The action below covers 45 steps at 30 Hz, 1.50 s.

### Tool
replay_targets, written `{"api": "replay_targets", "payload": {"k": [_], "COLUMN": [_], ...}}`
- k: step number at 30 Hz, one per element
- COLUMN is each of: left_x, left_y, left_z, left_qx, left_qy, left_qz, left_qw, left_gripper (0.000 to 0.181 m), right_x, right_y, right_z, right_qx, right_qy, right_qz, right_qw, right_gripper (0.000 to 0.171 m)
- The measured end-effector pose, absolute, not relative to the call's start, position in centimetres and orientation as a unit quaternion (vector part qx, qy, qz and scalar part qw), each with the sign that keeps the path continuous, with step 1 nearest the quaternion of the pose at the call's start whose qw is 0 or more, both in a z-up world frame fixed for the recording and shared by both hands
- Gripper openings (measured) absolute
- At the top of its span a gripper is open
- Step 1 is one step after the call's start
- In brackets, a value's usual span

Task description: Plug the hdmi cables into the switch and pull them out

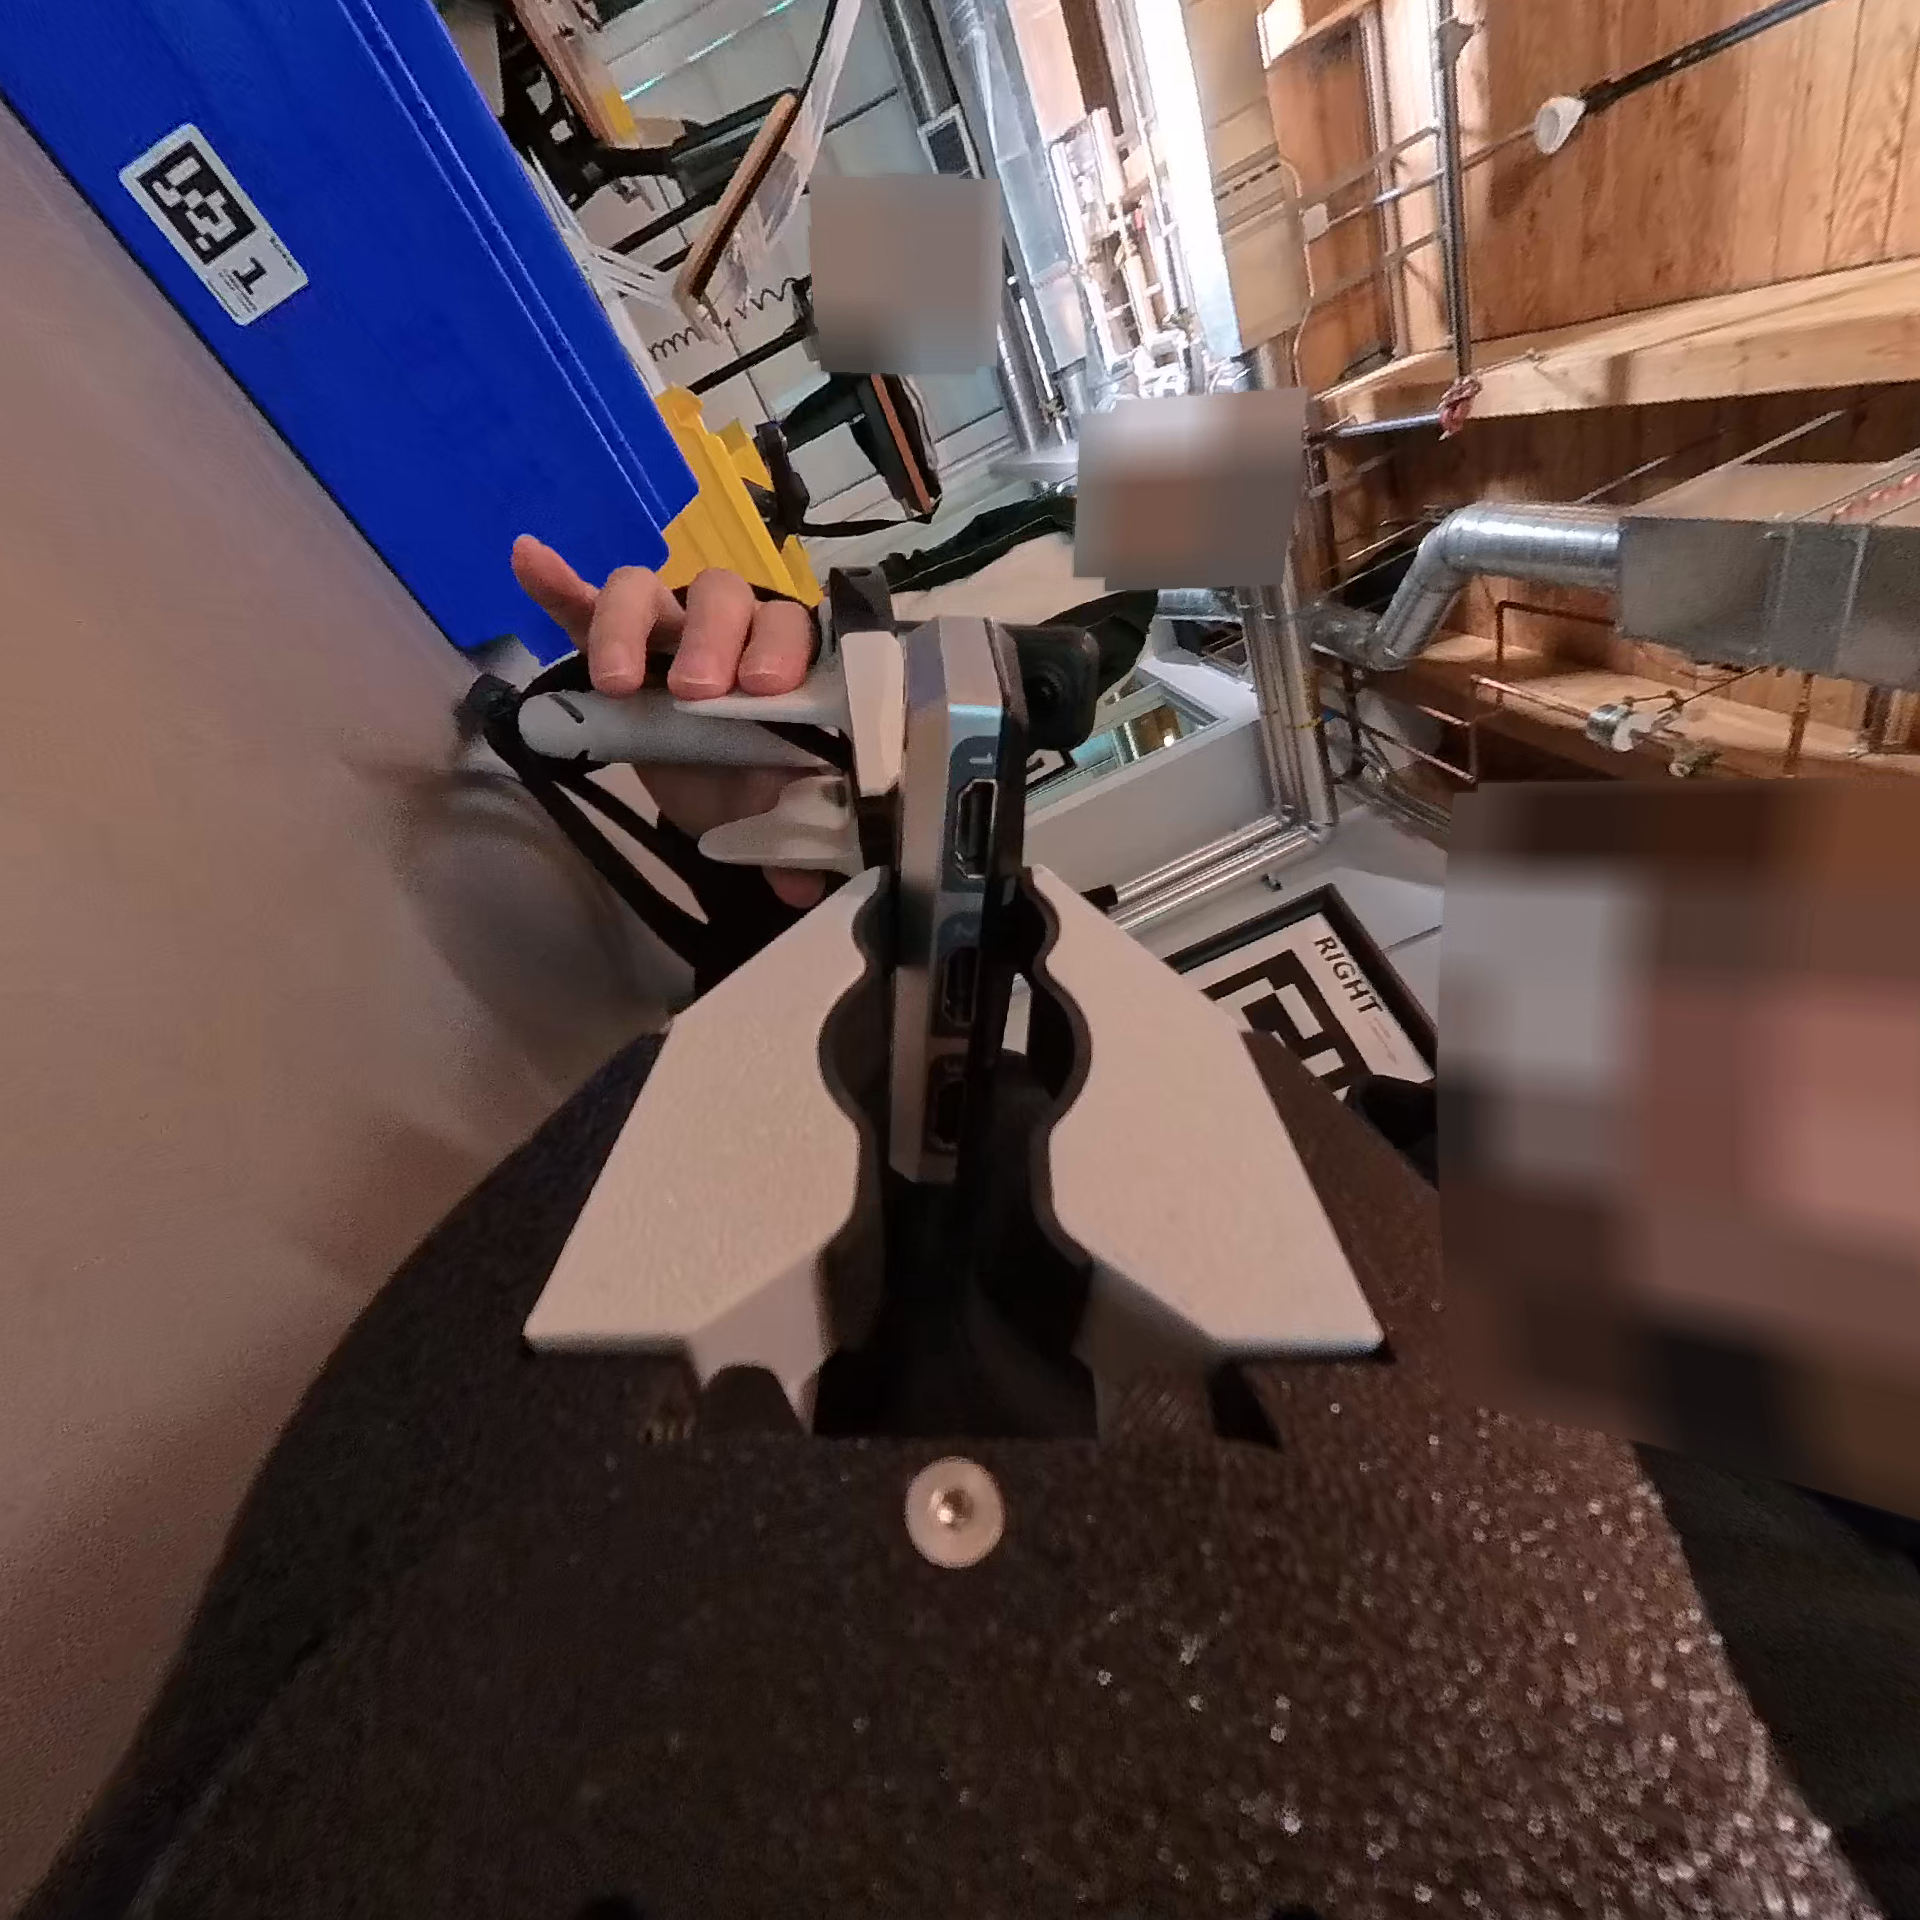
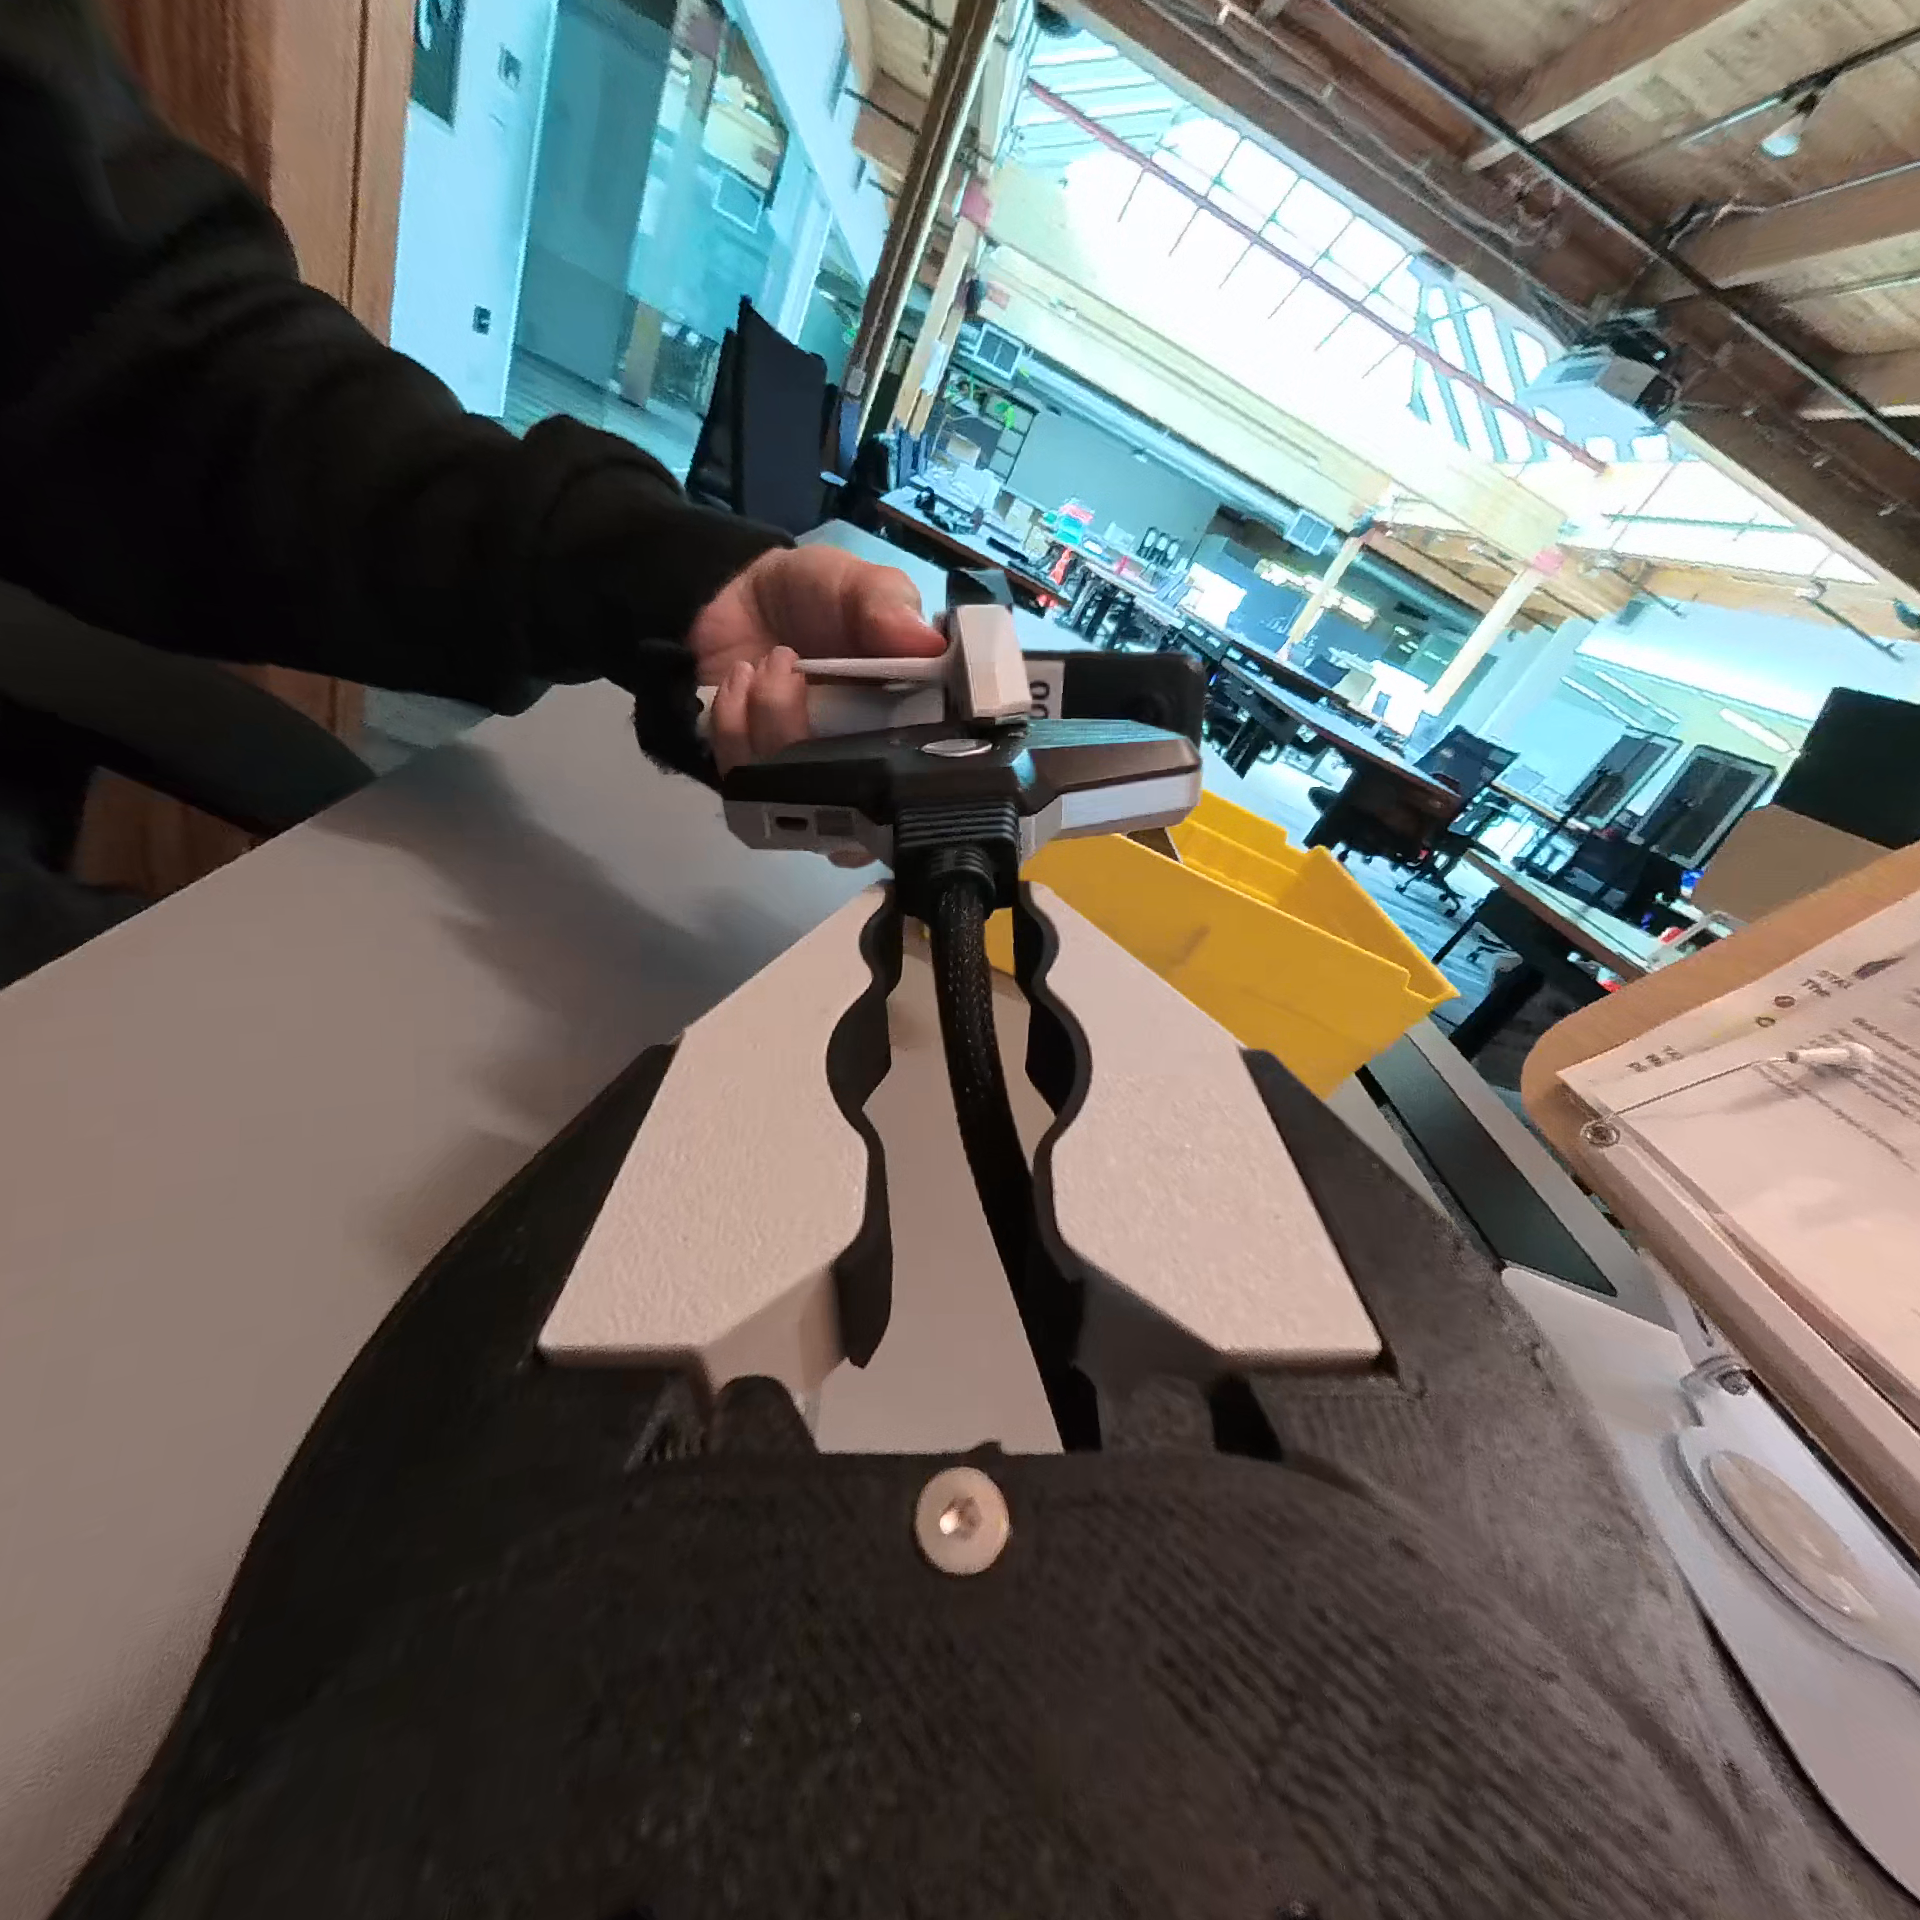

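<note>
In the left wrist view my left gripper (image 1: 951,904) is shut on the HDMI switch (image 1: 951,727), a slim silver box with a black face, held on edge. Three empty ports show along the side facing me. Beyond it is the right gripper (image 1: 790,717), with a hand (image 1: 675,644) on it. In the right wrist view my right gripper (image 2: 951,899) is shut on a black braided HDMI cable (image 2: 977,1091) just behind its plug (image 2: 951,831). The plug meets the near edge of the switch (image 2: 1122,795). I cannot tell how deep it sits. A hand (image 2: 810,623) in a black sleeve holds the left gripper (image 2: 987,665) behind the switch.
A grey table (image 2: 312,987) lies below. A yellow bin (image 2: 1247,935) stands just past the switch. A blue bin (image 1: 364,260) with a marker sticker stands on the table. A wooden board with paper sheets (image 2: 1766,1122) is at the right. A black-and-white marker card (image 1: 1320,997) lies nearby.
</note>
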State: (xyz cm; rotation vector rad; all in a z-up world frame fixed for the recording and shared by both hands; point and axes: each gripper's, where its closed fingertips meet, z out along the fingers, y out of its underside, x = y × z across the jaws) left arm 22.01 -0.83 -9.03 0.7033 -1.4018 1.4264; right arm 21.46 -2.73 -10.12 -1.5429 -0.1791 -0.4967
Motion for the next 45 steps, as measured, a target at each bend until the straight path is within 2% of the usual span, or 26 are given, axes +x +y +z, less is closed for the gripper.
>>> {"api": "replay_targets", "payload": {"k": [9,16,22,30,33,36,38,40,43,45], "left_x": [22.4,23.6,24.4,25.5,26.6,27.6,27.7,26.8,25.2,25.1], "left_y": [-0.2,0.3,0.3,-0.6,-0.3,1.0,2.1,2.7,2.5,3.0], "left_z": [-8.8,-8.9,-9.6,-9.9,-9.6,-7.9,-6.3,-5.0,-5.2,-6.7], "left_qx": [0.291,0.331,0.353,0.380,0.372,0.335,0.294,0.251,0.164,0.066], "left_qy": [-0.529,-0.525,-0.515,-0.489,-0.518,-0.569,-0.595,-0.617,-0.688,-0.751], "left_qz": [0.614,0.625,0.627,0.643,0.677,0.723,0.741,0.745,0.704,0.625], "left_qw": [0.509,0.473,0.465,0.451,0.368,0.203,0.100,0.035,-0.066,-0.204], "left_gripper": [0.019,0.019,0.019,0.019,0.020,0.031,0.029,0.030,0.050,0.058], "right_x": [21.3,22.6,21.8,22.9,23.6,23.7,23.9,24.2,24.1,24.3], "right_y": [-1.8,-1.5,-2.2,-2.2,-2.0,-2.2,-2.8,-3.2,-2.7,-2.6], "right_z": [-9.8,-10.0,-9.4,-10.1,-10.0,-9.2,-8.7,-8.8,-9.4,-9.5], "right_qx": [-0.654,-0.648,-0.634,-0.663,-0.661,-0.641,-0.628,-0.625,-0.632,-0.635], "right_qy": [-0.037,-0.025,-0.041,-0.010,0.027,0.056,0.072,0.086,0.092,0.102], "right_qz": [-0.221,-0.290,-0.265,-0.276,-0.254,-0.211,-0.187,-0.171,-0.132,-0.122], "right_qw": [0.723,0.704,0.725,0.696,0.706,0.736,0.752,0.757,0.758,0.756], "right_gripper": [0.019,0.028,0.031,0.020,0.021,0.021,0.021,0.021,0.020,0.021]}}
